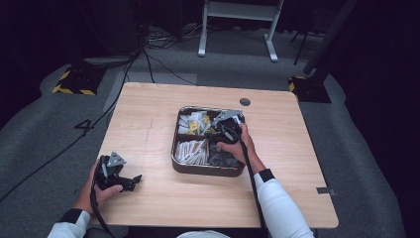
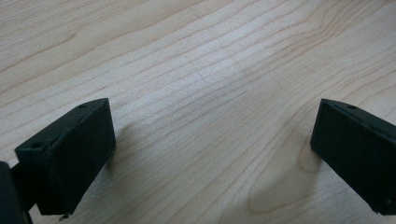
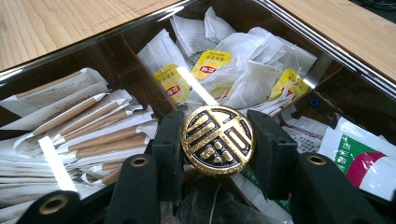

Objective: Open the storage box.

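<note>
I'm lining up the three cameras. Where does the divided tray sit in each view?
High view: the tray sits mid-table, with the right gripper over its centre.
Left gripper view: bare wooden tabletop between the left gripper fingers.
Right gripper view: the tray spans the picture, its rim along the top; the fingers clamp its gold knob.
Shared landmark: the yellow-tagged tea bags, far left compartment in the high view.

The table [image 2: 210,70] is made of pale, smooth wood with wavy lines, the tray [image 3: 327,51] has a shiny dark rim, the round knob [image 3: 218,140] is made of shiny gold and black metal, the tea bags [image 3: 247,74] are thin crinkly paper, and the gripper pads [image 3: 273,149] are matt black.
</note>
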Available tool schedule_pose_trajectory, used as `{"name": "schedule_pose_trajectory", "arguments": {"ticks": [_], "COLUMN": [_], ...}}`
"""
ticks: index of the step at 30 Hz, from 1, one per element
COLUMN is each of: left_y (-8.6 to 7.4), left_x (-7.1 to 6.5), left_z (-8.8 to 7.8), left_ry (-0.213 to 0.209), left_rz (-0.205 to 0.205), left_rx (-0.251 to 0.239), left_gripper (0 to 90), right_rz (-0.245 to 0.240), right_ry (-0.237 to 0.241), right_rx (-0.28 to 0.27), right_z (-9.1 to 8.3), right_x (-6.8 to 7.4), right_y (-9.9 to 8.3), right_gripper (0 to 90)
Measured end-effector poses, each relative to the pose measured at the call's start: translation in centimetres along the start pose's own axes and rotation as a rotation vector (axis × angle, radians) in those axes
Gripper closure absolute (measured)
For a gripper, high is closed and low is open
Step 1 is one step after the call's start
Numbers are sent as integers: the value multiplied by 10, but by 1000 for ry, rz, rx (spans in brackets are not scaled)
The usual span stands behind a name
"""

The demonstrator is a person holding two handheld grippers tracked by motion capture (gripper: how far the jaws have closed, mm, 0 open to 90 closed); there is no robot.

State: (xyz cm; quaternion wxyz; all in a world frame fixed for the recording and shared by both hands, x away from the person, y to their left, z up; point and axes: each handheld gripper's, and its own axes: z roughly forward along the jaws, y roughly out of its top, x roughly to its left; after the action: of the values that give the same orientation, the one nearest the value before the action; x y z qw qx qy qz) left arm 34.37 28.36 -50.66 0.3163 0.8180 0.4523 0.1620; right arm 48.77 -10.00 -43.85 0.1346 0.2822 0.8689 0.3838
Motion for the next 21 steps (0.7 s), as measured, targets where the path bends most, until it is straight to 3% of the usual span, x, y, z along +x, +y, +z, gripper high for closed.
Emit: {"name": "schedule_pose_trajectory", "arguments": {"ticks": [21], "left_y": [0], "left_x": [0], "left_z": [0], "left_ry": [-1], "left_rz": [0], "left_rx": [3], "left_gripper": [3], "right_rz": [-1], "right_ry": [-3], "right_rx": [-38], "right_z": [-17], "right_x": [0], "right_y": [8], "right_gripper": [590]}}
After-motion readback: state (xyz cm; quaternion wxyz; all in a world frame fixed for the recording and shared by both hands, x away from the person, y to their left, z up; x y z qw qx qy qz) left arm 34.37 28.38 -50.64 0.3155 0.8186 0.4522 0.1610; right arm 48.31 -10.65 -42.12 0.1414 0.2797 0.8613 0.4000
